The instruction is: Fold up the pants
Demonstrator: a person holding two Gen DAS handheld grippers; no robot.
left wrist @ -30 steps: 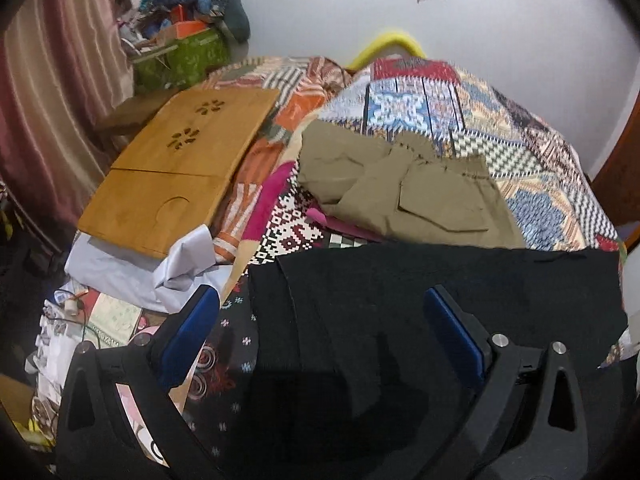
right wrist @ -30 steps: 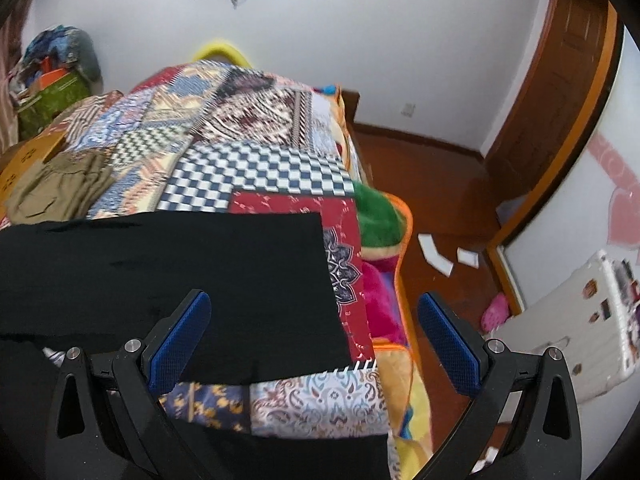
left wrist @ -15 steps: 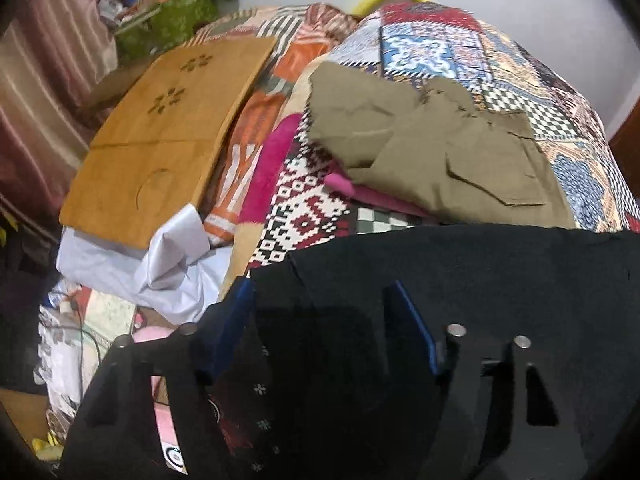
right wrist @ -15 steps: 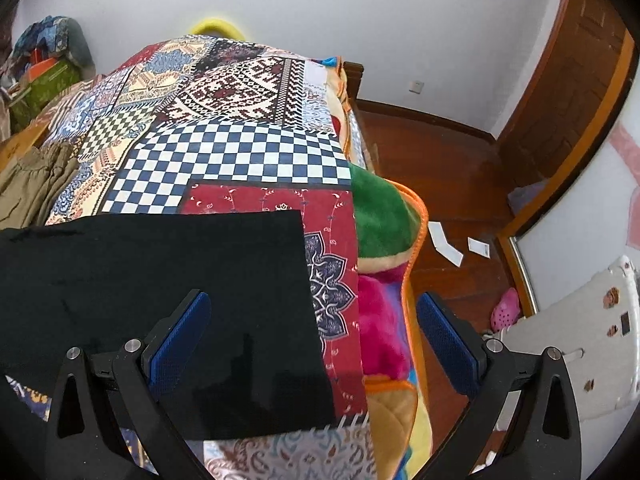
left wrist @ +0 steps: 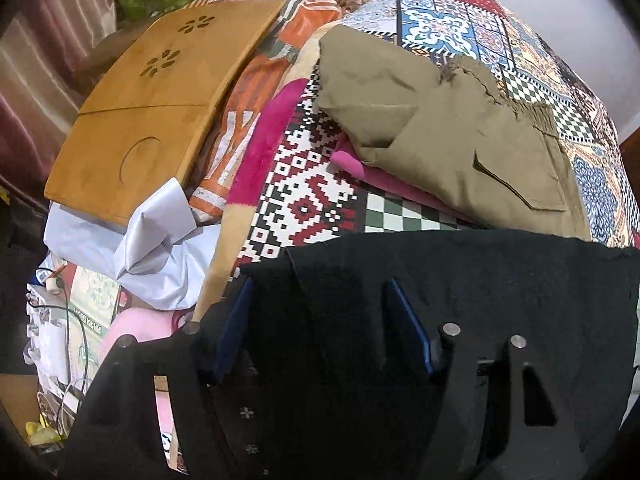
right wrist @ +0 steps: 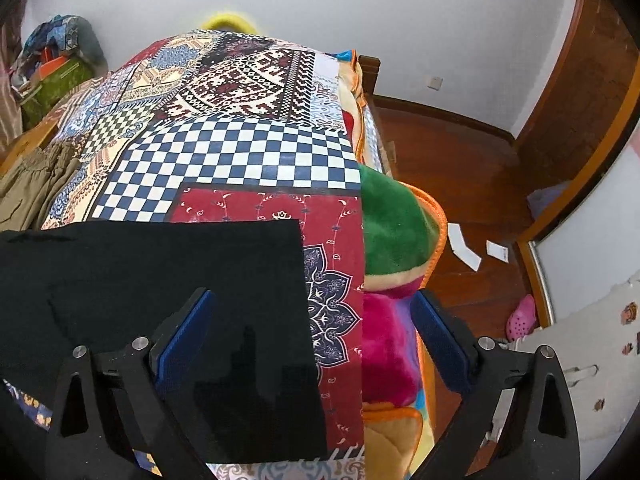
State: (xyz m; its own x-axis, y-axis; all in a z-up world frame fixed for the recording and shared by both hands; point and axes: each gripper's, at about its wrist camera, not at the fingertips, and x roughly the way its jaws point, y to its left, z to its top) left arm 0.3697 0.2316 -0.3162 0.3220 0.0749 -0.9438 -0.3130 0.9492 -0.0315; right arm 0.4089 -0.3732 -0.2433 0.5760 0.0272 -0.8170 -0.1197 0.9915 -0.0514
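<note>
Black pants (left wrist: 480, 288) lie spread flat across the near end of the patchwork quilt (right wrist: 240, 152). My left gripper (left wrist: 316, 292) points steeply down over their left end. Its blue pads stand partly apart, with black cloth under and between them, and I see no pinch. My right gripper (right wrist: 311, 296) hovers wide over the right end of the black pants (right wrist: 160, 272). Its jaws are closing, the cloth's straight right edge runs between them, and the pads do not touch it. A second pair, khaki pants (left wrist: 460, 132), lies folded farther back.
A wooden lap desk (left wrist: 160, 100) and a pale crumpled sheet (left wrist: 152, 240) lie left of the bed, above cables and clutter. To the right, a green and pink blanket (right wrist: 396, 224) hangs off the bed edge over a wooden floor with paper scraps and a pink clog (right wrist: 520, 316).
Both grippers have come down and forward over the black pants. The left jaws have narrowed a good deal, the right jaws only slightly.
</note>
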